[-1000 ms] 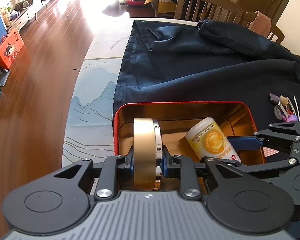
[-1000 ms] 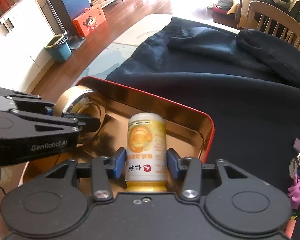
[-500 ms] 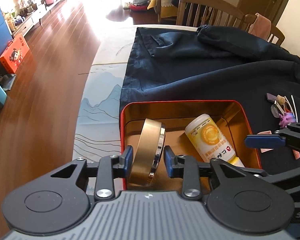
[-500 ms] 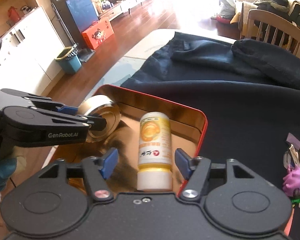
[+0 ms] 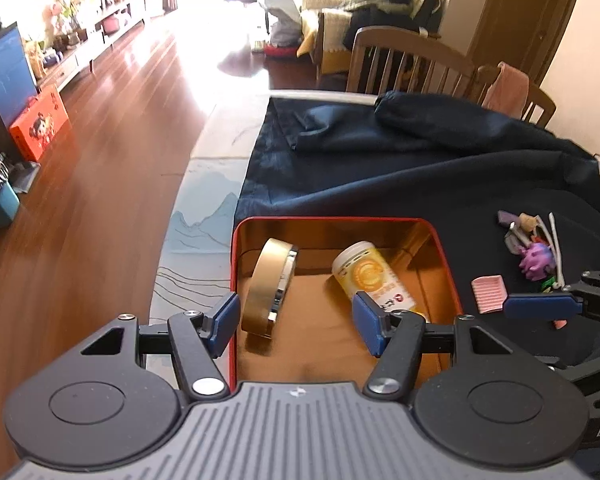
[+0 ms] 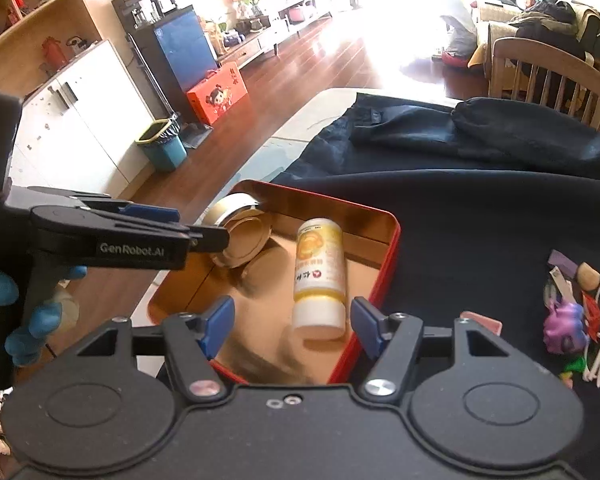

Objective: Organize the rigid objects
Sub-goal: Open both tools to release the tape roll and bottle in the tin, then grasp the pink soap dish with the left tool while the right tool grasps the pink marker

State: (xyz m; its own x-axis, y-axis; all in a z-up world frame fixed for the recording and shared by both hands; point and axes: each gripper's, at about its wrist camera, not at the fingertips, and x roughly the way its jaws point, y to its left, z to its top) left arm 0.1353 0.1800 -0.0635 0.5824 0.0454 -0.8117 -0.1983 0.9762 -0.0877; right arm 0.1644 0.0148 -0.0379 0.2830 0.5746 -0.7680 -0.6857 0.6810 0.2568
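Note:
A red tin box (image 5: 445, 256) with a gold inside sits on the table. In it a gold round tin (image 5: 266, 284) leans on its edge against the left wall, and a yellow bottle (image 5: 374, 280) with a white cap lies on its side. My left gripper (image 5: 296, 324) hovers above the box's near end; its jaws are opening and nothing is between them. My right gripper (image 6: 293, 322) is open above the box (image 6: 389, 248), over the bottle (image 6: 320, 272) without touching it. The round tin (image 6: 242, 240) shows behind the left gripper's fingers (image 6: 148, 213).
A dark blue garment (image 5: 420, 168) covers most of the table. Small trinkets (image 5: 534, 248) and a pink ridged piece (image 5: 488, 294) lie right of the box. Wooden chairs (image 5: 412, 60) stand at the far side. The table's left edge (image 5: 180, 240) drops to the wooden floor. A blue-gloved hand (image 6: 32, 320) holds the left gripper.
Both grippers opened and let go: the left released the gold round tin, the right the yellow bottle. Both rose and drew back. The tin now leans in the box, the bottle lies flat.

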